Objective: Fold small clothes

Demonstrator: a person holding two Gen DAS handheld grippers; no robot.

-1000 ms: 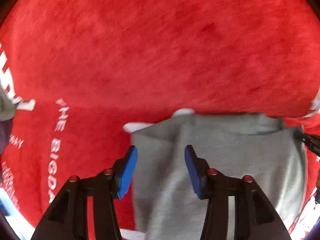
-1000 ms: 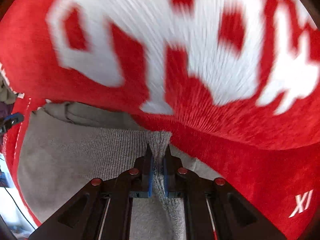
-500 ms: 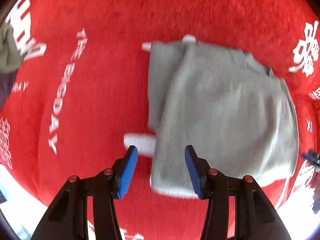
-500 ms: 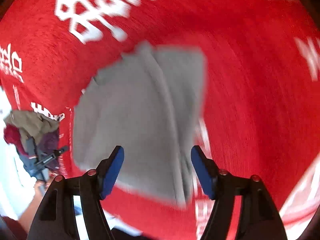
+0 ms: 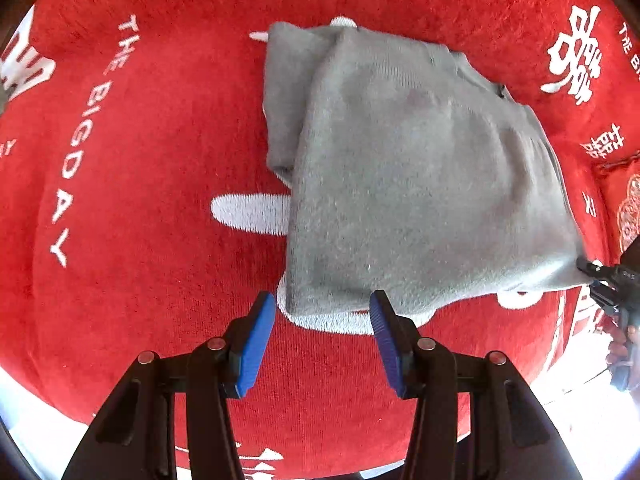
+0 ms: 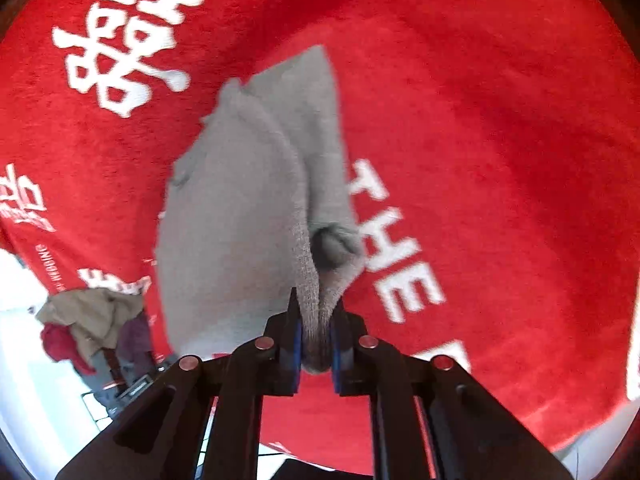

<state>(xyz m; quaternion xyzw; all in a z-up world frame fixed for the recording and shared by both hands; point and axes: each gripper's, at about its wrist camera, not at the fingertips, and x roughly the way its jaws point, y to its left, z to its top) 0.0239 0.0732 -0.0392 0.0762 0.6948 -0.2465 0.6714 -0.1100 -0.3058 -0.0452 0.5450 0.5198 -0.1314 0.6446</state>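
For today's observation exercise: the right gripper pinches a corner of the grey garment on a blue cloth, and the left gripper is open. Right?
Not quite: the cloth is red, as the right wrist view shows. The right gripper does pinch the grey garment, and the left gripper is open.

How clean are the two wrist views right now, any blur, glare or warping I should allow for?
Left wrist view: grey garment fairly sharp, slight softness; white overexposure along the bottom edge; lettering on the red cloth bends with the fisheye. Right wrist view: garment's far end and the white characters are smeared; knit at the right gripper is crisp; lower left blown out.
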